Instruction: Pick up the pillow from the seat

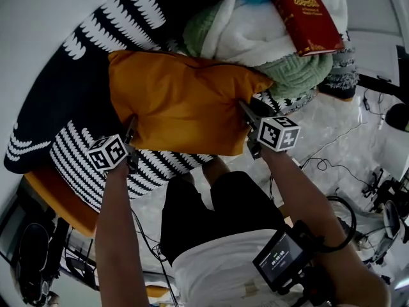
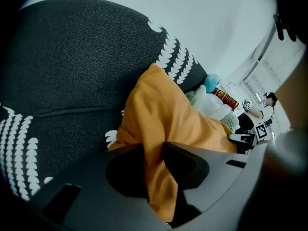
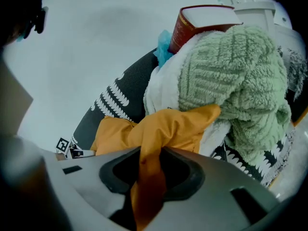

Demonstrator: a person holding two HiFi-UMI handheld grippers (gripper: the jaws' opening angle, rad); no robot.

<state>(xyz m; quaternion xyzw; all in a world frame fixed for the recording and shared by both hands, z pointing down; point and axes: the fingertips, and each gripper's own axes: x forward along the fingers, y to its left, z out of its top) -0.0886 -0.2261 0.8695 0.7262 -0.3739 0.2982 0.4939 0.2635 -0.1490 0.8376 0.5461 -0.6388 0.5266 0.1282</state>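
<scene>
Left tool [image 2: 154, 153] and right tool [image 3: 151, 155] are each clamped on a pinch of cover at opposite ends of the orange pillow [image 1: 182, 101], which lies on the seat [image 1: 70, 82]. Risk: the thin fabric grip may slip under load. The pillow's corner touches the blanket pile [image 1: 255, 34] carrying a red book [image 1: 305, 15]; lifting could topple it. The seat is black with a white pattern. Cables [image 1: 326, 165] trail over the pale floor [image 1: 345, 126]. Plain wall [image 2: 216, 23] behind.

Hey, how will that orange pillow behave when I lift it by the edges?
Probably floppy: the pillow bunches into folds where the left gripper and right gripper pinch it, so its middle may sag. Likely light for its size, being soft and puffy.
</scene>
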